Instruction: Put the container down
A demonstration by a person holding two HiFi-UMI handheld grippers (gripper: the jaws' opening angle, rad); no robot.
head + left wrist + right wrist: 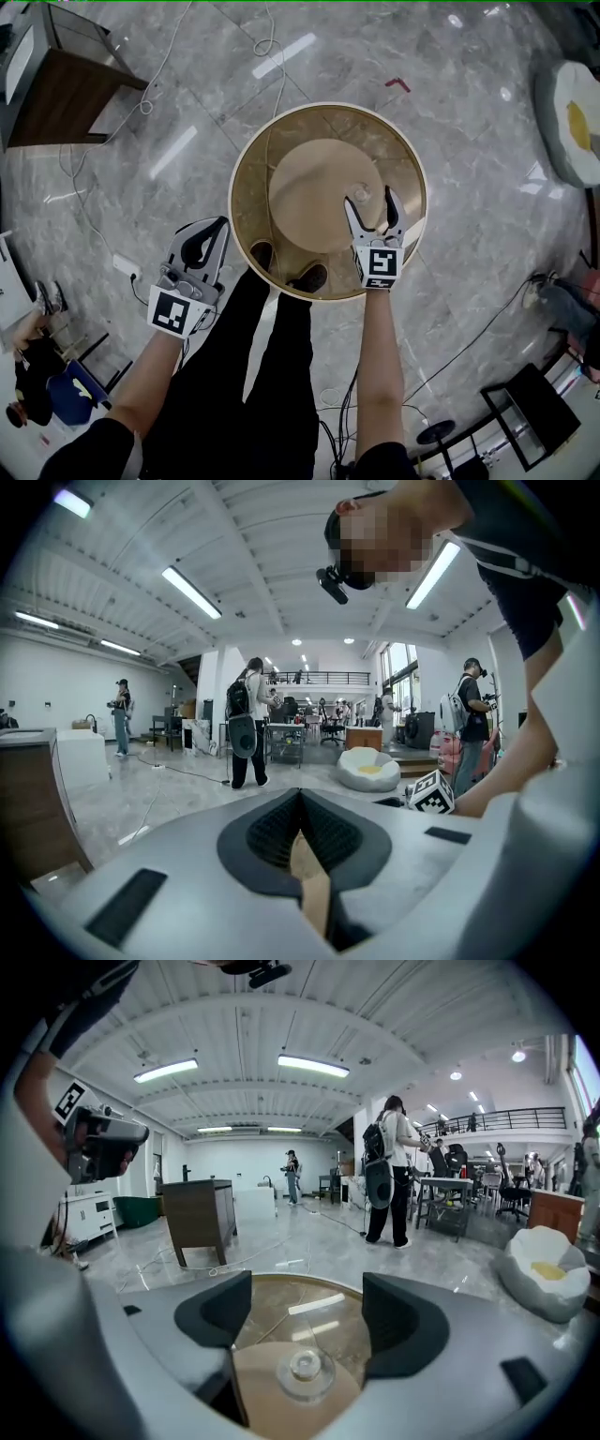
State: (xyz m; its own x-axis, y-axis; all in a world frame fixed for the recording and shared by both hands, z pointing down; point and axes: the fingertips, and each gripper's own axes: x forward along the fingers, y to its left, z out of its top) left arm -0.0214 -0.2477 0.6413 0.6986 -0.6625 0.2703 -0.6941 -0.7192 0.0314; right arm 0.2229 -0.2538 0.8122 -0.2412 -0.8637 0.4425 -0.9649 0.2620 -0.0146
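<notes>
Because only the left gripper [217, 229] has hold of the container [251, 183], its jaws clenched on a thin strip of the tan rim at the near-left side, the whole load seems to hang from one edge. That is the main risk: a one-sided pinch on a thin wall can slip, or let the far side droop, so the tub would land rim-first rather than flat. The right gripper [373, 199] gives no support. Its jaws are released and spread above the clear knob [305, 1365] on the tan disc [314, 192] in the middle of the container, touching nothing that I can see. If that disc is loose, a tilt could slide it sideways.

The container appears to be held clear of the floor [450, 309], directly in front of the person's legs, and the shoes [307, 277] show through its amber wall. Lowered straight down, it could come to rest on the toes and rock. The polished stone looks hard and slick, so a dropped edge could crack or skate. Further left, a power strip [126, 267] lies on the floor, well apart from the tub. It would matter only if the container is swung that way.
</notes>
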